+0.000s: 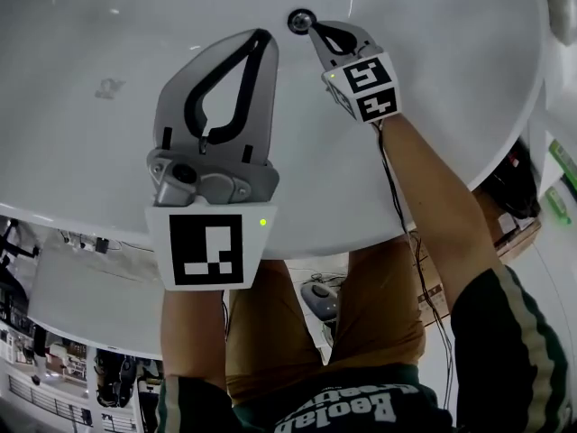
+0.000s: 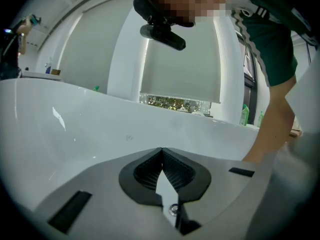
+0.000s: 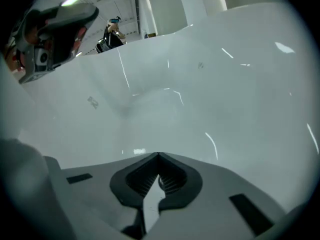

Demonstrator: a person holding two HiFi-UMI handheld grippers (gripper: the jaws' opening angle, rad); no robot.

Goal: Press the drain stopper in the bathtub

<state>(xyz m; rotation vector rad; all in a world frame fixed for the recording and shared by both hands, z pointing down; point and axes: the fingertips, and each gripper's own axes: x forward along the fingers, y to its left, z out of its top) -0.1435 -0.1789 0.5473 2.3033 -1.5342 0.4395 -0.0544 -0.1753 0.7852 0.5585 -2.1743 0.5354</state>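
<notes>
The round dark drain stopper sits in the floor of the white bathtub, at the top middle of the head view. My right gripper is shut with nothing in it, and its tip is at the stopper's right edge; I cannot tell whether it touches. In the right gripper view the closed jaws face the tub's inner wall and the stopper is hidden. My left gripper hangs higher over the tub, left of the stopper, shut and empty. Its own view shows the closed tips over the tub rim.
The tub's near rim runs under my arms. Green bottles stand beside the tub at the right, one of them showing as a green bottle behind the rim. A cable trails from the right gripper. A grey device lies on the floor.
</notes>
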